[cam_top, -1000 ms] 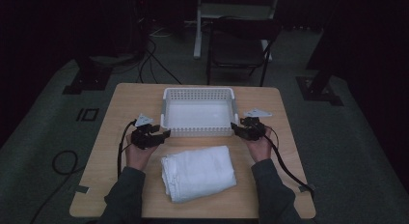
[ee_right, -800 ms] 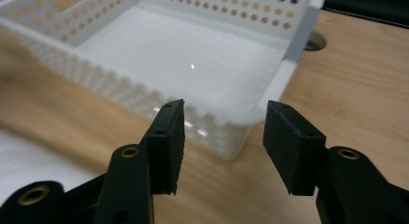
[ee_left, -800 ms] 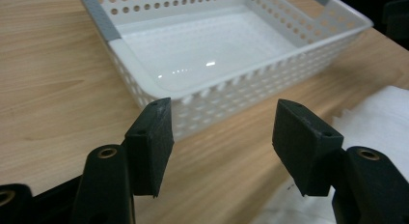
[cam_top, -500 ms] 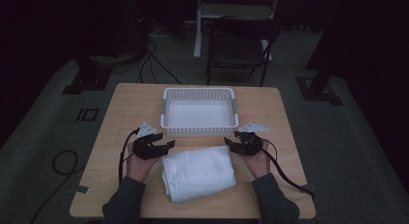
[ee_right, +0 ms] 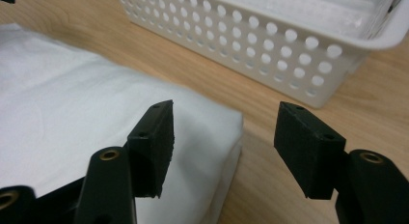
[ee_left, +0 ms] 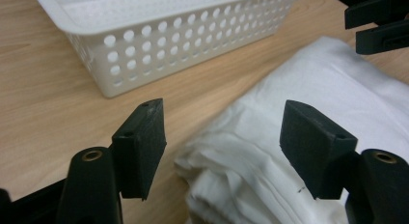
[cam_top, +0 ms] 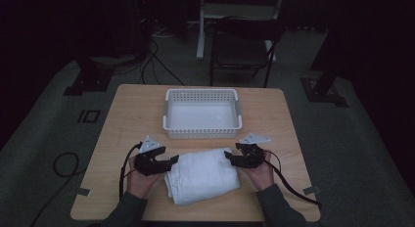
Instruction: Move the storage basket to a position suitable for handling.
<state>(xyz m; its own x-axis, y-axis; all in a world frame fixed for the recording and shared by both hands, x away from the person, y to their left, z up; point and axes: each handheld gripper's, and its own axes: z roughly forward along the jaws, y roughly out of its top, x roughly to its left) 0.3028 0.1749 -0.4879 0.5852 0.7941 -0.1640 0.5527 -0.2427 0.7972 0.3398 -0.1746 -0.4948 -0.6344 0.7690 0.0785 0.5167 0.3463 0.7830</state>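
Note:
A folded white towel (cam_top: 201, 175) lies on the wooden table (cam_top: 127, 119) near its front edge. My left gripper (cam_top: 169, 162) is open at the towel's left end, its jaws straddling the folded edge (ee_left: 226, 156). On the other side, my right gripper (cam_top: 228, 156) is open at the towel's far right corner (ee_right: 212, 132). A white perforated basket (cam_top: 202, 113) stands empty just behind the towel. Its wall (ee_left: 183, 45) shows close ahead in the left gripper view, and again as the basket wall (ee_right: 270, 45) in the right gripper view.
A dark chair (cam_top: 244, 46) and a white stand (cam_top: 201, 21) are beyond the table's far edge. Cables (cam_top: 63, 163) lie on the floor at the left. Bare table wood lies on both sides of the basket.
Both grippers have come down from beside the basket toward the front and closed in on the towel's two ends. The towel and basket have not moved.

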